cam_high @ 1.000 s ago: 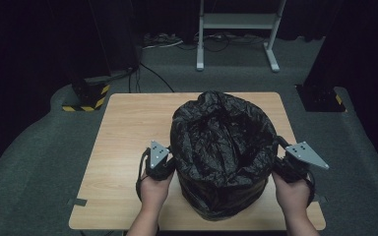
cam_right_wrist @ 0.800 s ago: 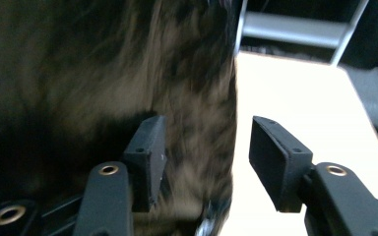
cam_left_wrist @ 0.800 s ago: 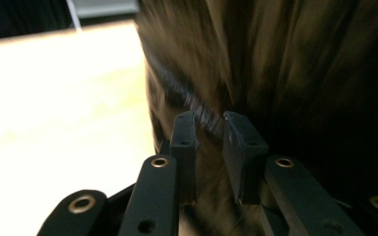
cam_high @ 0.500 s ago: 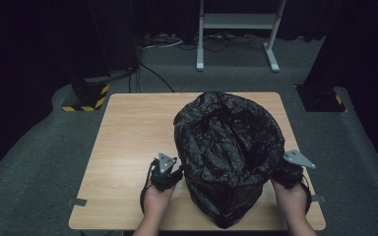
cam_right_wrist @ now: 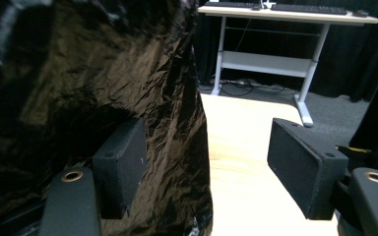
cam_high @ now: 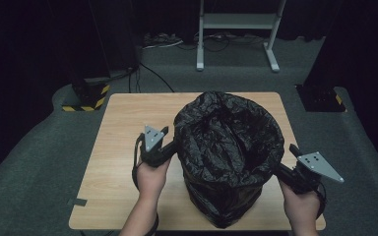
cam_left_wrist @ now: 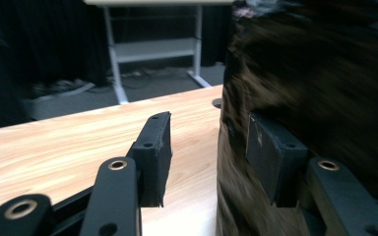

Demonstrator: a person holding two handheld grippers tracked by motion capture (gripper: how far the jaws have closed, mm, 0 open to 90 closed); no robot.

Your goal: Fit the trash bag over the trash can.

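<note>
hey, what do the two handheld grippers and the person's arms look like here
Both grippers, left gripper and right gripper, are black, each topped by a grey three-cornered plate with small dots. Each has two flat black rectangular jaw pads on black arms with brass-coloured rivet rings. A black cable loops by each hand. The left hand and forearm look bare, with no sleeve in view.

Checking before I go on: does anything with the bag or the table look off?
Nothing stands out. The black bag stands upright on the wooden table, mouth open and crumpled but untorn. The left gripper and right gripper flank it, both open; nothing is spilled.
</note>
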